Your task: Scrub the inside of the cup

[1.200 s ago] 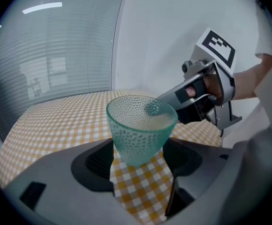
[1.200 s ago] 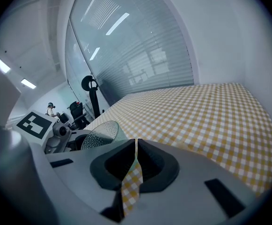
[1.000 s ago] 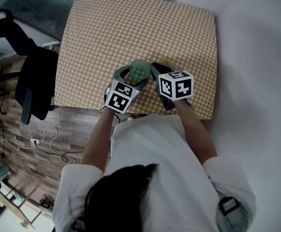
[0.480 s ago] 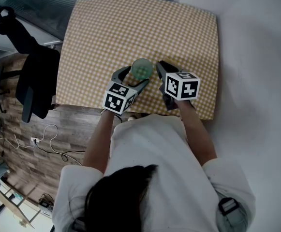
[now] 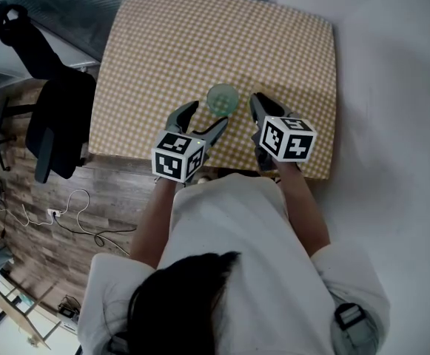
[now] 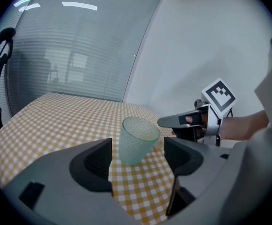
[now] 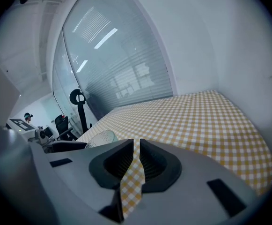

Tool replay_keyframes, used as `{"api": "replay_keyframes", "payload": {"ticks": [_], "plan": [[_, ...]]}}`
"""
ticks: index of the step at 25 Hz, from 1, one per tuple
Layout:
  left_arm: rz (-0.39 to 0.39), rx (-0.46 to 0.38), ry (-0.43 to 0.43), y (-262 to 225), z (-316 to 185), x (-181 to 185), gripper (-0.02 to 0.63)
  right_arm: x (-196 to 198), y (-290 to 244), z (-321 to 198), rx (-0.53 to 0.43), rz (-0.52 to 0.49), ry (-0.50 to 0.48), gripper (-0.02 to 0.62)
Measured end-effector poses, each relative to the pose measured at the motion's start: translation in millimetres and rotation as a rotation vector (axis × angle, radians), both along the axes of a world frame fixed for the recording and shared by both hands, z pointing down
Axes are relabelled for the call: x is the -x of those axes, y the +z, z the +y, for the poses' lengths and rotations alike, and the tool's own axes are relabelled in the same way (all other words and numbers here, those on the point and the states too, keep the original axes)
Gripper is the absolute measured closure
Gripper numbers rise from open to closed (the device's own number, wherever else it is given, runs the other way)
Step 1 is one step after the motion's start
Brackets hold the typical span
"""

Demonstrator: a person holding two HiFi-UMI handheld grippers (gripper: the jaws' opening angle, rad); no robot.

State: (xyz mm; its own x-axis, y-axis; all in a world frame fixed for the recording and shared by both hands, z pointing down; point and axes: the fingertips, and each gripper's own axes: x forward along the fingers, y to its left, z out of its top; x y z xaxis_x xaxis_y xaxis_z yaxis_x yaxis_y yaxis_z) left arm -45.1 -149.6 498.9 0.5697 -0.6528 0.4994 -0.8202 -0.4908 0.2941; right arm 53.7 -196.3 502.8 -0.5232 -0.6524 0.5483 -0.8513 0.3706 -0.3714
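Left gripper view, centre: cup [image 6: 136,139] upright on table [image 6: 56,121], pale green, dimpled; head view gives only its rim. Left gripper [image 5: 207,115] fingers just opened, spread, clear of cup. Right gripper [image 5: 257,103] fingers pressed together, empty.

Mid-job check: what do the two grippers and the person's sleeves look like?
The left gripper and right gripper both have dark grey curved jaws and a white cube printed with black square markers. The person wears a white short-sleeved shirt.
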Motion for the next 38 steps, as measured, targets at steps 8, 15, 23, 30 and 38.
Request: {"api": "replay_keyframes", "payload": {"ticks": [8,15,23,30,38], "plan": [[0.04,-0.083,-0.058,-33,12,5,0.386,-4,-21,18,-0.062,0.001,0.044,0.551],[0.042,-0.122,-0.125,-47,23,14,0.557,13,-35,45,-0.147,0.087,-0.011,0.552],[0.028,-0.115,-0.154,-38,41,11,0.594,23,-33,74,-0.19,0.133,-0.012,0.558],[0.027,-0.111,-0.156,-37,48,3,0.594,27,-29,88,-0.184,0.157,-0.016,0.561],[0.01,-0.11,-0.166,-36,53,1,0.595,30,-29,98,-0.186,0.188,-0.033,0.561]]}}
